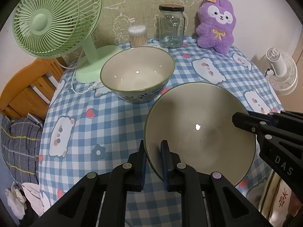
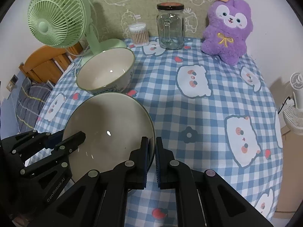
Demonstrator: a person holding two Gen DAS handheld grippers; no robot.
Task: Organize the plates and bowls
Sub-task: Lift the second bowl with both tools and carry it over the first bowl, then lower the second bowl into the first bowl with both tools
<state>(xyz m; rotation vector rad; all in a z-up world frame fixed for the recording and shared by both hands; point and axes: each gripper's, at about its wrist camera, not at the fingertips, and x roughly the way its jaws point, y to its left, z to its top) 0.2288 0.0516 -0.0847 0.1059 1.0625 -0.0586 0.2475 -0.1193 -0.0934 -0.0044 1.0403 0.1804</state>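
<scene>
Both pinching near bowl [image 1: 198, 130] rim: left gripper [image 1: 153, 162], right gripper [image 2: 151, 160]. Next, likely: lifting, nesting into far bowl [image 1: 138, 71].

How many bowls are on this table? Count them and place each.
2. The near bowl is clamped at its rim by both grippers; the far bowl stands by the green fan. None seem hidden.

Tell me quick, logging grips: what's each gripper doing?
Left gripper: shut on the near bowl rim.
Right gripper: shut on its opposite rim.
</scene>
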